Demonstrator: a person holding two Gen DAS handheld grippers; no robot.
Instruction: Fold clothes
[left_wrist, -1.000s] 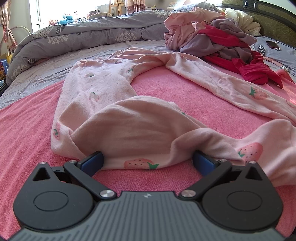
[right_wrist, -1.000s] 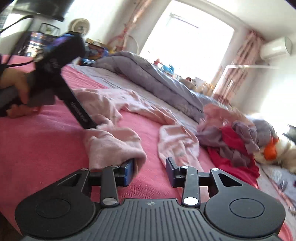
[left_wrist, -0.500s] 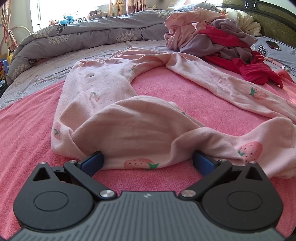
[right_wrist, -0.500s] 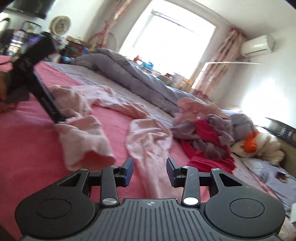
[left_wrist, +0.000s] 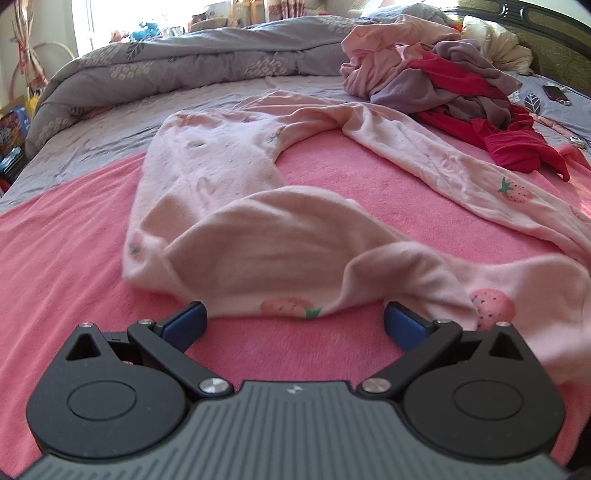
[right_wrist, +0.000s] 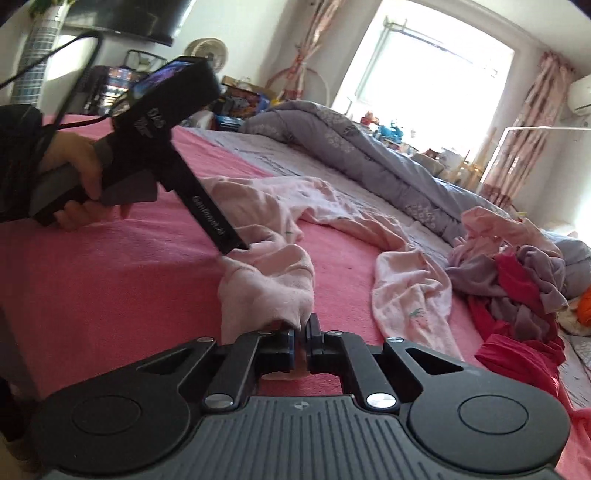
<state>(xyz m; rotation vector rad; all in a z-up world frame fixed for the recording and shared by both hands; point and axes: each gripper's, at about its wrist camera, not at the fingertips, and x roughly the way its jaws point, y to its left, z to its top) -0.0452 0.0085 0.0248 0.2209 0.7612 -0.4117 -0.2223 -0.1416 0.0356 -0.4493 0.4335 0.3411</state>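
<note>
Pink strawberry-print trousers (left_wrist: 229, 206) lie spread on the pink blanket (left_wrist: 66, 258), one leg bunched toward me. My left gripper (left_wrist: 293, 323) is open, its blue pads on either side of the bunched hem, low over the blanket. In the right wrist view my right gripper (right_wrist: 300, 345) is shut on the end of the same trousers (right_wrist: 273, 280). The left gripper's body (right_wrist: 166, 155) shows there, held by a hand, its tip at the cloth.
A pile of pink, mauve and red clothes (left_wrist: 443, 74) lies at the back right, and shows in the right wrist view (right_wrist: 517, 280). A grey quilt (left_wrist: 166, 70) is rolled along the far side. A phone (left_wrist: 554, 92) lies at far right.
My right gripper swung back to the trouser end and closed on it. My left gripper stayed open and shifted slightly at the hem.
</note>
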